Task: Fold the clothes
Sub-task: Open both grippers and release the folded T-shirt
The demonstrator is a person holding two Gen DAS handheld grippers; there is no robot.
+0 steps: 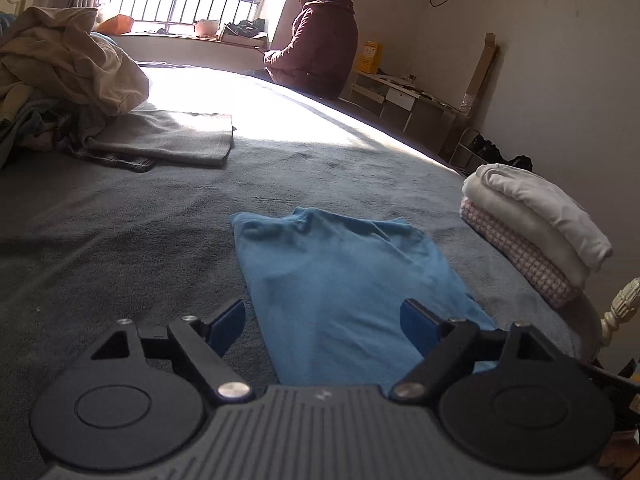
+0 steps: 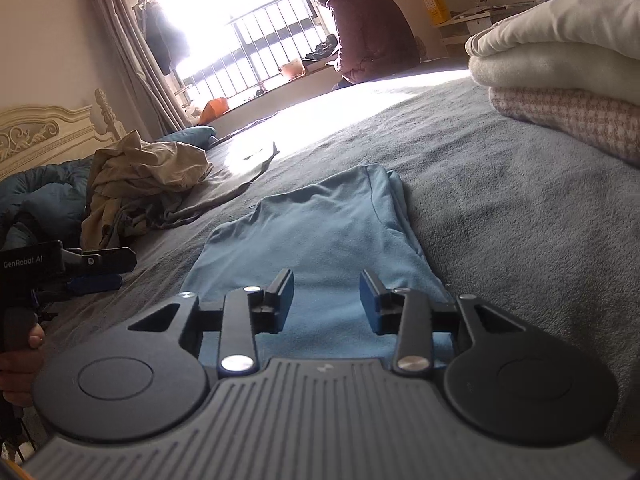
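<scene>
Through the left wrist camera, the left gripper [image 1: 324, 318] is hovering low over the grey fleece bed cover [image 1: 120, 216] with its blue-padded jaws spread wide and gripping nothing. The soft light-blue garment [image 1: 340, 264] is lying flat as a narrow strip, its long axis running straight away from the jaws; its near end is passing between the two pads, though sitting more toward the right-hand one. To the right, near the bed's edge, a folded stack of cream and pink-checked clothes [image 1: 536, 220] is sitting. Far left, a rumpled heap of beige and dark unfolded clothes [image 1: 68, 76] is piling up beside a flat grey cloth [image 1: 172, 140]. A person in a maroon jacket [image 1: 316, 44] is sitting by the window, turned away.

Through the right wrist camera, the right gripper [image 2: 326, 300] is likewise holding its jaws apart and empty, poised right over the near end of the same light-blue garment [image 2: 316, 224], which is stretching lengthwise ahead, centred between the pads. The left gripper [image 2: 100, 270] is showing at the left edge, off the garment's side, so the right one looks nearer to the cloth. The garment is looking partly folded already, judging by its doubled right edge; a further fold would probably bring the near end toward the far end
</scene>
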